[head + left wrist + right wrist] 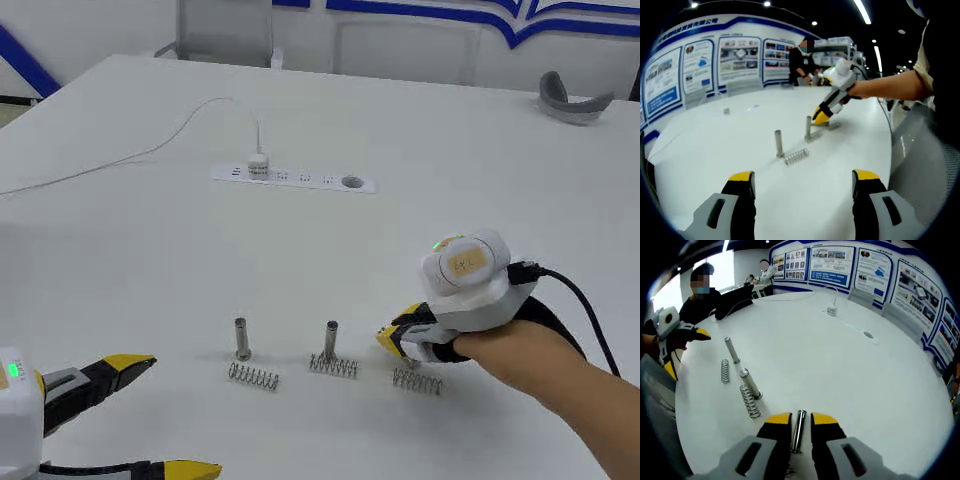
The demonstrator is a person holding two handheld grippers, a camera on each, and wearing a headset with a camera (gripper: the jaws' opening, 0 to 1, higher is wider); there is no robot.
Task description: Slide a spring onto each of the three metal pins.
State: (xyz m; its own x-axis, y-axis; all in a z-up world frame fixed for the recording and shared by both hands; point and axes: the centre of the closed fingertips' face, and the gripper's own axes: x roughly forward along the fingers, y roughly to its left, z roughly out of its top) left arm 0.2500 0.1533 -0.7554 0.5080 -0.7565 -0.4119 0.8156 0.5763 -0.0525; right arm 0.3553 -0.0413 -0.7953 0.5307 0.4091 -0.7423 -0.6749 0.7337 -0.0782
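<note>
Steel pins: 3 upright in a row on the white table (pixel 150 250), at 6 o'clock from the power strip (pixel 295 180). Pin 1 (pixel 241 338) and pin 2 (pixel 331 340) are bare. Pin 3 (pixel 799 430) stands between the R gripper's jaws in the right gripper view.
Springs: spring 1 (pixel 253 376), spring 2 (pixel 333 367) and spring 3 (pixel 417 381) all lie flat, none on a pin. Each is just beside its pin, at approx 5–6 o'clock of it.
R gripper (pixel 395 340): at 3 o'clock of pin 2. Jaws are drawn nearly together either side of pin 3. Thin gaps seem to show, so can't tell if it really pinches.
L gripper (pixel 182 414): jaws spread wide, nothing in them. It's at 8 o'clock of pin 1, well apart from it.
Progress: 0 of 3 done, by how things lie.
Spring handling: prob. very light thin wire, soft along the axis, stiffer across. Likely to roll on the smooth top and flick off if squeezed hard.
Spring hold: across the coils near mid-length, light squeeze, both ends left free. A grip at the end could crush the bore or cock it vs the pin top.
Pin handling: stiff, smooth, prob. slippery. Each stands on a small foot, so a side push may tip it. If one needs steadying, hold it low on the shaft and leave the top clear.
Risk: a spring held askew catches on the pin head, so line up the axis first.
</note>
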